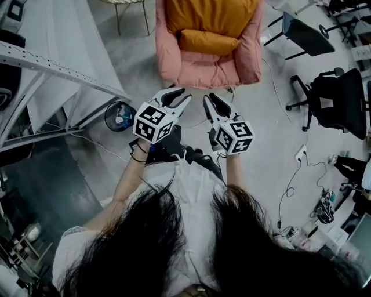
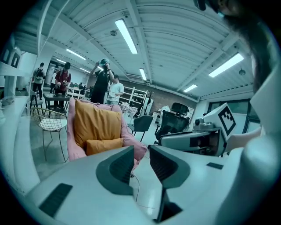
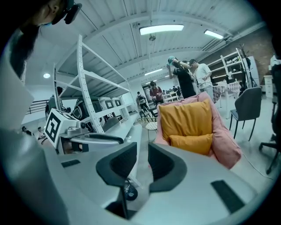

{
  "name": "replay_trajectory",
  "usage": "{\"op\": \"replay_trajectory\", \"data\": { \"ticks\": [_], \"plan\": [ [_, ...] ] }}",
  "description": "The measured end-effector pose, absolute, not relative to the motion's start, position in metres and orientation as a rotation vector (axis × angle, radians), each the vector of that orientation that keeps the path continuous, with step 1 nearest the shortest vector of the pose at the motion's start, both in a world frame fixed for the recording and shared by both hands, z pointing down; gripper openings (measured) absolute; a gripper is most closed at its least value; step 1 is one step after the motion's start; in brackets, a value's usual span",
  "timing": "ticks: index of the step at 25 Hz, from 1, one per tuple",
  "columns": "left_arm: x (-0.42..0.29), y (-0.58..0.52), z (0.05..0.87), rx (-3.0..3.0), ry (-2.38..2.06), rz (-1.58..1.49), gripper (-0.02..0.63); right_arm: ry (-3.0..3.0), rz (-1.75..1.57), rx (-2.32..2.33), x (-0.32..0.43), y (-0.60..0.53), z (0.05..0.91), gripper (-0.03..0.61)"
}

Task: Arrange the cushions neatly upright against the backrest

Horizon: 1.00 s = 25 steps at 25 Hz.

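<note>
You hold both grippers in front of your body, side by side and well apart from the pink upholstered armchair, which stands on the grey floor ahead of you. The left gripper has its two jaws a little apart, with only a narrow gap, and in the left gripper view nothing is between them. The right gripper is the same: in the right gripper view the jaws stand slightly apart and they are empty. Both grippers point towards the armchair and a little downward.

The large mustard-yellow square cushion stands upright at the back edge of the armchair seat and leans against the backrest. From the gripper views it fills most of the backrest between the two pink arms. The small mustard-yellow oblong cushion lies across the seat just in front of the large one and touches its lower part. Its long side runs from one arm to the other. The front edge of the seat below it is bare pink fabric.

On your left side a round black bin stands on the floor, and on your right side a black office chair.
</note>
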<state>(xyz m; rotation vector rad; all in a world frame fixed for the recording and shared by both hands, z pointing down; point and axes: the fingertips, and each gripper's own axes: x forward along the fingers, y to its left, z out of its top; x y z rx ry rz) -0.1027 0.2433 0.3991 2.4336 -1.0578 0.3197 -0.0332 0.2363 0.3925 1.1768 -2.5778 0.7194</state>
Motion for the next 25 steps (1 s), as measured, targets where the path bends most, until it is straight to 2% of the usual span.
{"op": "replay_trajectory", "data": {
  "ticks": [14,25],
  "plan": [
    [-0.024,0.321,0.38,2.407,-1.206,0.295,0.123,-2.676,0.62,0.979,0.029,0.304,0.378,0.087],
    [0.005,0.353,0.373,2.421,-1.272,0.323,0.123,-2.723,0.555,0.912,0.056,0.343,0.373,0.08]
  ]
}}
